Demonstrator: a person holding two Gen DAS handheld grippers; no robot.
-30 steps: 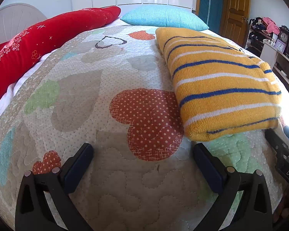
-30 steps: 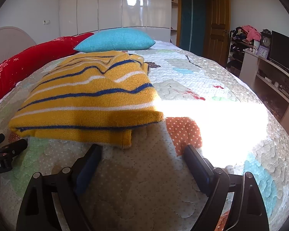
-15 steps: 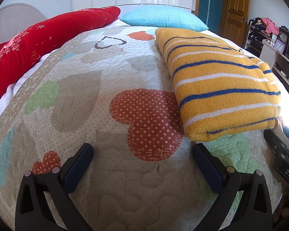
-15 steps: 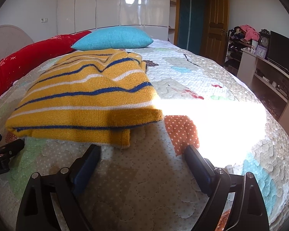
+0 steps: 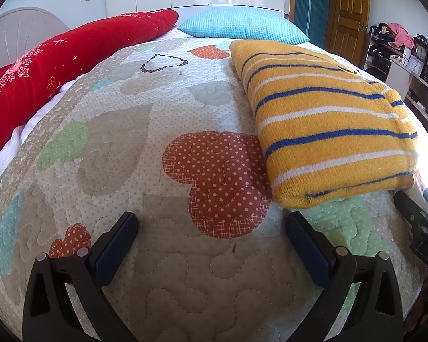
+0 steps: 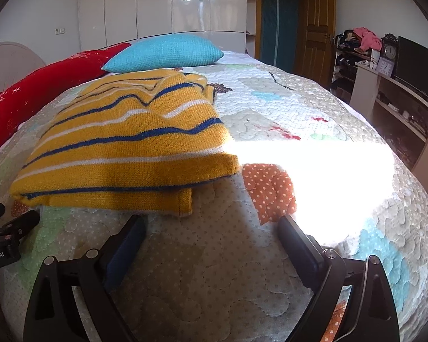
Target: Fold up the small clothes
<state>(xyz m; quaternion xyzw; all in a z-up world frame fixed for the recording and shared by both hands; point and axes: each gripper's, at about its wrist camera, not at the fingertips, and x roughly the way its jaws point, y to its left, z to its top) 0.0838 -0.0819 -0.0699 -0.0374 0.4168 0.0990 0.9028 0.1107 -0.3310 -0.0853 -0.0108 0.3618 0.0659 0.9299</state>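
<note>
A yellow knit sweater [image 5: 322,119] with blue and white stripes lies folded on the quilted bed; it also shows in the right wrist view [image 6: 128,148]. My left gripper [image 5: 211,225] is open and empty, low over the quilt, with the sweater's near corner just ahead of its right finger. My right gripper [image 6: 211,228] is open and empty, just in front of the sweater's near edge. Each gripper shows at the edge of the other's view.
A patchwork quilt [image 5: 128,148] covers the bed. A red bolster [image 5: 65,65] lies along the left side and a blue pillow [image 6: 165,51] at the head. A bright sun patch [image 6: 314,165] falls on the right. A shelf unit [image 6: 399,108] stands to the right.
The right wrist view has tilted down and drawn slightly closer to the sweater. The left gripper has barely moved. Both stay open.
</note>
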